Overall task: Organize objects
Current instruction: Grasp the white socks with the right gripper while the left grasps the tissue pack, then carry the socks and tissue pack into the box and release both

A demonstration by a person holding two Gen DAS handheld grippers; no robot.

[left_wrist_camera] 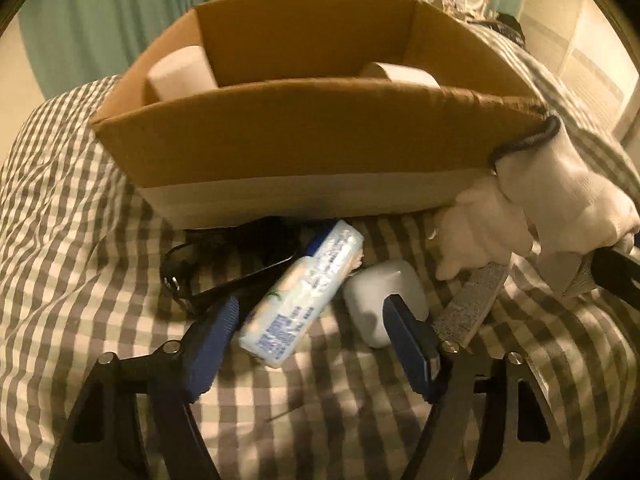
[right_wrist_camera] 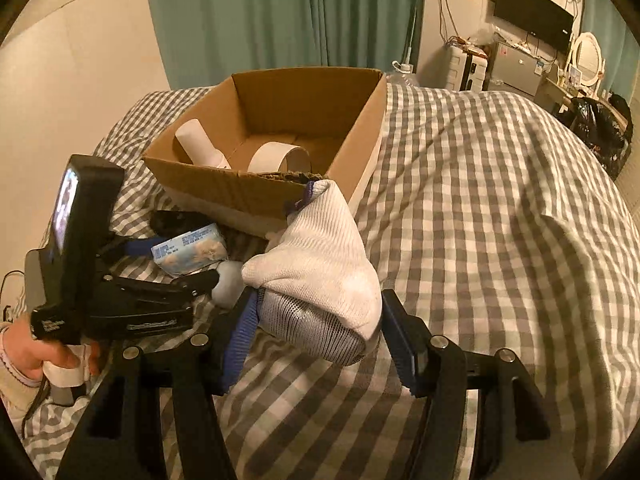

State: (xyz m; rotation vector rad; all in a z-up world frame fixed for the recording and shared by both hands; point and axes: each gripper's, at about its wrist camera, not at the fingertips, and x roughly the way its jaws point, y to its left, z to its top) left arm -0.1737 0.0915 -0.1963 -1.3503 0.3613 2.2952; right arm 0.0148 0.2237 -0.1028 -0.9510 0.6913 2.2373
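The right gripper (right_wrist_camera: pixel 316 332) clenches a white sock (right_wrist_camera: pixel 320 264) over the checked bedspread (right_wrist_camera: pixel 480 208). The left gripper (left_wrist_camera: pixel 310 340) stands released around a tissue pack (left_wrist_camera: pixel 300 292). At twelve o'clock sits the cardboard box (right_wrist_camera: pixel 260 192), green curtains (right_wrist_camera: pixel 280 12) beyond.

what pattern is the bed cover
Grey and white checks on the bed cover; the right wrist view shows it best.
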